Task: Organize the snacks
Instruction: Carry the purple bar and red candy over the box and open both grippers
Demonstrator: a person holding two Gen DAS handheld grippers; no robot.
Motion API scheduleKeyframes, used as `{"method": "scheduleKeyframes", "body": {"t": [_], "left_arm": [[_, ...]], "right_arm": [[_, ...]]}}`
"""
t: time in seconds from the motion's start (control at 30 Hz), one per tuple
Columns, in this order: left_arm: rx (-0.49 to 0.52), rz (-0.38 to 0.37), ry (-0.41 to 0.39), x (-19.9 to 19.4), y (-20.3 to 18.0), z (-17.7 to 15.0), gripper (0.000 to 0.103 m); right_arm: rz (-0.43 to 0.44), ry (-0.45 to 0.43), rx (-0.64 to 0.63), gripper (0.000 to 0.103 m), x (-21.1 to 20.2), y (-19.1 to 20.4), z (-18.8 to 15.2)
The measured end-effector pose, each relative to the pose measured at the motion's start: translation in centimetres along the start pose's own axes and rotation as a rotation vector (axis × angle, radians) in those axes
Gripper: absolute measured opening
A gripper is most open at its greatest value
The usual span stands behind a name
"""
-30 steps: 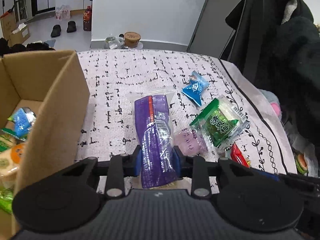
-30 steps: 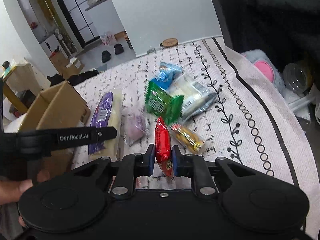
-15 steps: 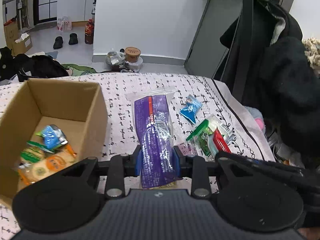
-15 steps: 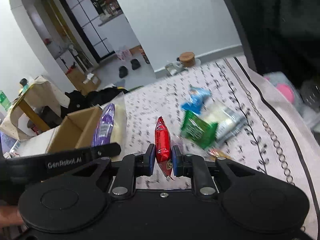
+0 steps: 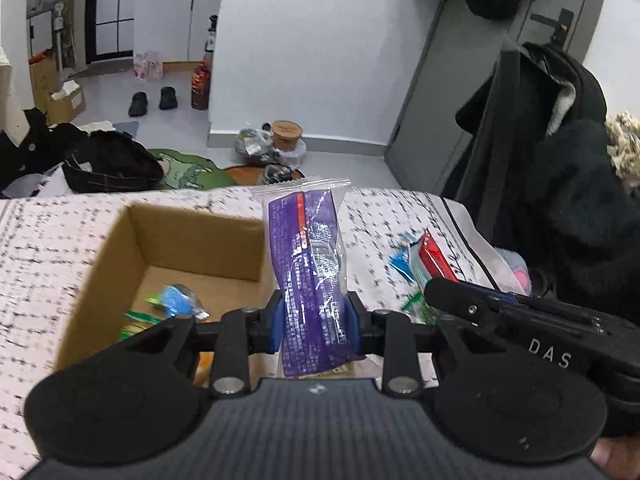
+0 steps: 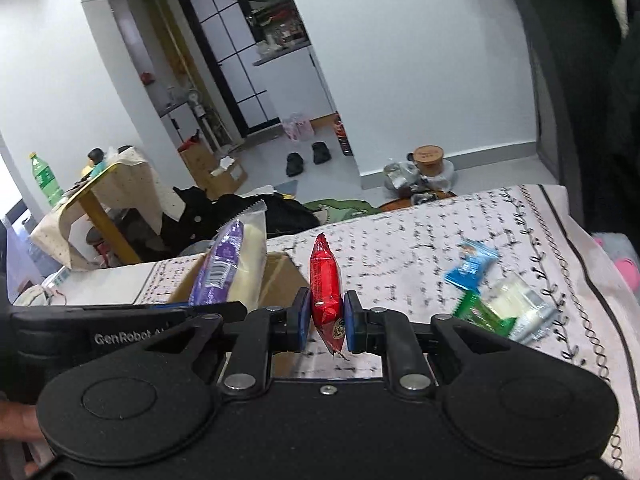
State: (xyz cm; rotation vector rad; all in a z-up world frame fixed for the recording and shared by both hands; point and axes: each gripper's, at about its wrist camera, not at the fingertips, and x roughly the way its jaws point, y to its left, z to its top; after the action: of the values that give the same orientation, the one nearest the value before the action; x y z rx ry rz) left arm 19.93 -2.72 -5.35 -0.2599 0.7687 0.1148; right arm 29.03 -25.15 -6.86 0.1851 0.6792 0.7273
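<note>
My left gripper (image 5: 314, 326) is shut on a long purple snack pack in a clear bag (image 5: 310, 264) and holds it in the air by the right wall of an open cardboard box (image 5: 192, 240). The box holds several snacks, among them a blue one (image 5: 178, 300). My right gripper (image 6: 326, 322) is shut on a small red snack packet (image 6: 325, 280), held upright above the patterned cloth. The purple pack (image 6: 224, 268) and the box (image 6: 280, 276) also show in the right wrist view, to the left.
A blue packet (image 6: 472, 266), a green packet (image 6: 480, 314) and a clear white-filled pack (image 6: 520, 306) lie on the cloth (image 6: 420, 240) at the right. Dark coats (image 5: 568, 184) hang at the right. Beyond the far edge, the floor holds clothes and a jar (image 5: 286, 136).
Both grippers have lifted with their snacks and moved left toward the box. The box now lies more fully under the left gripper's view.
</note>
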Motion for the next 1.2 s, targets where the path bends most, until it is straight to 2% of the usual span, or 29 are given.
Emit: {"method": "scheduleKeyframes", "body": {"t": [0.3,0.67,0.93,1.07,1.2], "left_arm": [[-0.012,0.046,-0.022,-1.7,3.5,0.8,0.030],[-0.038,0.083,0.015,-1.7,7.8,0.6,0.030],[-0.058,0.099,0.064,-0.9,9.7,0.1,0.031],[-0.045,0.125,0.033,-1.5,10.2,0.1,0.033],[-0.070,0.130,0.043,-2.0,11.2,0.1,0.035]], "right_arm": [[0.025,0.004,-0.062,0.017,1.2,2.5,0.8],[0.057,0.027,-0.093,0.017,2.7,5.1,1.4],[0.106,0.081,-0.113,0.017,4.6,7.4,0.4],[0.138,0.126,-0.116,0.018,5.3,8.4,-0.3],[0.147,0.174,-0.139,0.019,6.0,9.2,-1.1]]}}
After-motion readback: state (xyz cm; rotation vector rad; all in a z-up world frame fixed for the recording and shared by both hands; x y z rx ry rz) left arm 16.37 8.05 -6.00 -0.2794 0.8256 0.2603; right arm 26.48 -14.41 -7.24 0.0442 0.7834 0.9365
